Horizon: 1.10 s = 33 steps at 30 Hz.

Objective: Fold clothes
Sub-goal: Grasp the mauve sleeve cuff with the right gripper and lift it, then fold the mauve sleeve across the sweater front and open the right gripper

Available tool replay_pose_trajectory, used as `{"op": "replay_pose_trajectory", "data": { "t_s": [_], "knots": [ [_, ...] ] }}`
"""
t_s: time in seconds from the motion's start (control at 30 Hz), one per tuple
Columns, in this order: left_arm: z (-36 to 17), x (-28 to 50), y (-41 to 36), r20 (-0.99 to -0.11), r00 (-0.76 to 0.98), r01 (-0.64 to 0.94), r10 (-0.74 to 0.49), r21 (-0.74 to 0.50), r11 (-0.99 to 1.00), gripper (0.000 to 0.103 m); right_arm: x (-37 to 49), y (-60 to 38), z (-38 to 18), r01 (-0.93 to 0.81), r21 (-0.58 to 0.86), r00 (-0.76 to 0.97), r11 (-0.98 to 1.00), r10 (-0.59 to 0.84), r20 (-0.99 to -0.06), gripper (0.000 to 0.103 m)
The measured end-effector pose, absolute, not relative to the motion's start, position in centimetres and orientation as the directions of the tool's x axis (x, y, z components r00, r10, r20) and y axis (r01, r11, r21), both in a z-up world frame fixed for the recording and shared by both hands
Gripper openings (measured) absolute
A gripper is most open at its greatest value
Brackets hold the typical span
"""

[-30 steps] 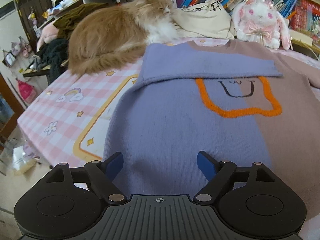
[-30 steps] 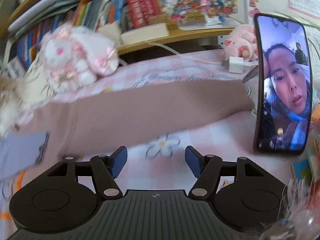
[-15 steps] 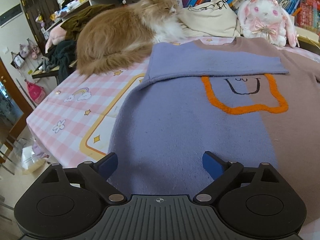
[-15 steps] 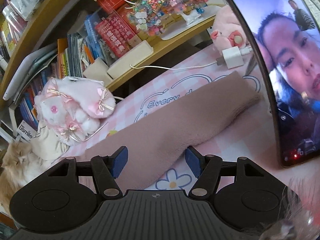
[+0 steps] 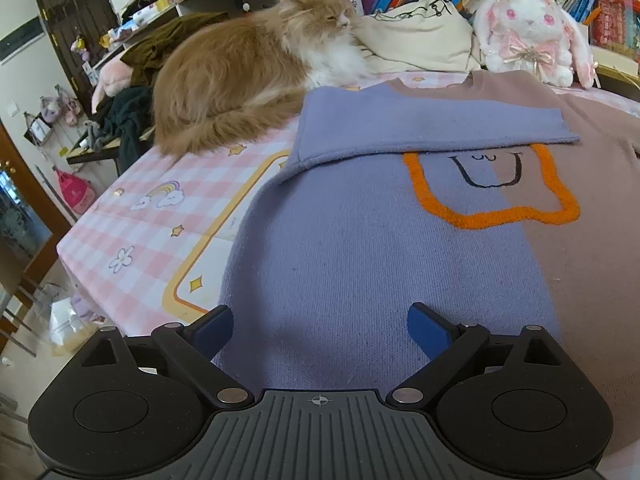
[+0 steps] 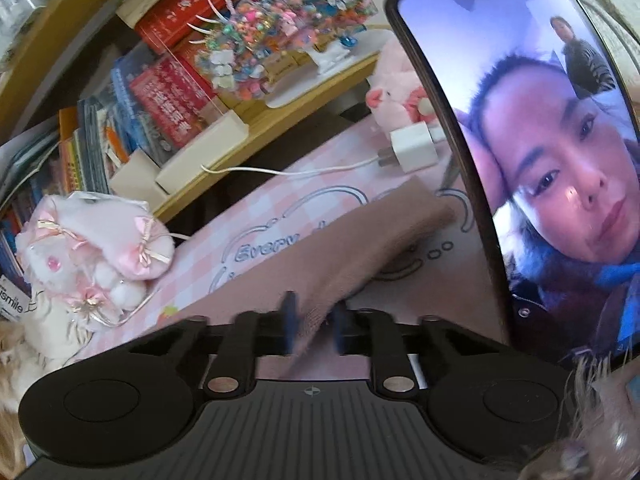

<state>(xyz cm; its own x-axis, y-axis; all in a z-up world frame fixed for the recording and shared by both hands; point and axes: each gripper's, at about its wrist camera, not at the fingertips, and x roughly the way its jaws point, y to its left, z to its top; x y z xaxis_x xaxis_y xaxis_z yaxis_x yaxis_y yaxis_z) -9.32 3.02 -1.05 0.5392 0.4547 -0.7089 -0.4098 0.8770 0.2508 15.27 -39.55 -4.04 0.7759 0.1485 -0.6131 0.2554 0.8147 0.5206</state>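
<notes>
Left gripper (image 5: pixel 319 330) spread wide, blue pads (image 5: pixel 426 330) well apart, nothing between them, low over sweater (image 5: pixel 360 264) hem, aimed forward along it. Right gripper (image 6: pixel 313 326) pinched nearly closed on sleeve (image 6: pixel 340 256), cloth bunched between the pads (image 6: pixel 289 320), sleeve lifted off the surface. Right view slightly blurred at the fingers.

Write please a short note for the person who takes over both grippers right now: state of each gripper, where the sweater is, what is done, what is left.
Left gripper: open, empty, over the sweater near its hem.
Right gripper: shut on the brown sleeve, beside the standing phone.
Sweater lies face up on the pink checked cover; a cat lies beside its shoulder.
Done: blue sleeve folded across the chest.
Left: fold the brown sleeve in, then fold the body.
</notes>
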Motion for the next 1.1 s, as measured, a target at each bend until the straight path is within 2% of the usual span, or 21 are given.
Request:
{"op": "replay_pose_trajectory", "data": {
  "t_s": [0.13,0.4,0.6,0.83,1.1],
  "knots": [
    [-1.1,-9.3,3.0,-0.708,0.54,-0.408,0.455,0.253,0.877,0.097,14.9,-39.0,-2.8,0.209,0.534,0.805,0.819,0.166,-0.569,0.007],
    [-1.1,-9.0,3.3,-0.703,0.554,-0.389,0.445,0.254,0.885,0.097,14.0,-33.6,2.9,-0.028,0.516,0.855,0.856,0.288,-0.431,0.007],
    [-0.2,-8.4,3.3,-0.695,0.595,-0.299,0.404,0.275,0.914,0.097,13.2,-27.2,6.6,-0.193,0.484,0.846,0.854,0.395,-0.359,0.007],
    [1.9,-9.2,2.8,-0.628,0.695,-0.187,0.351,0.314,0.931,0.097,12.7,-19.9,8.7,-0.27,0.488,0.818,0.83,0.465,-0.338,0.007],
    [2.1,-11.4,3.4,-0.614,0.701,-0.109,0.363,0.41,0.905,0.097,12.0,-12.2,9.2,-0.355,0.473,0.77,0.806,0.54,-0.341,0.007]
  ]
}}
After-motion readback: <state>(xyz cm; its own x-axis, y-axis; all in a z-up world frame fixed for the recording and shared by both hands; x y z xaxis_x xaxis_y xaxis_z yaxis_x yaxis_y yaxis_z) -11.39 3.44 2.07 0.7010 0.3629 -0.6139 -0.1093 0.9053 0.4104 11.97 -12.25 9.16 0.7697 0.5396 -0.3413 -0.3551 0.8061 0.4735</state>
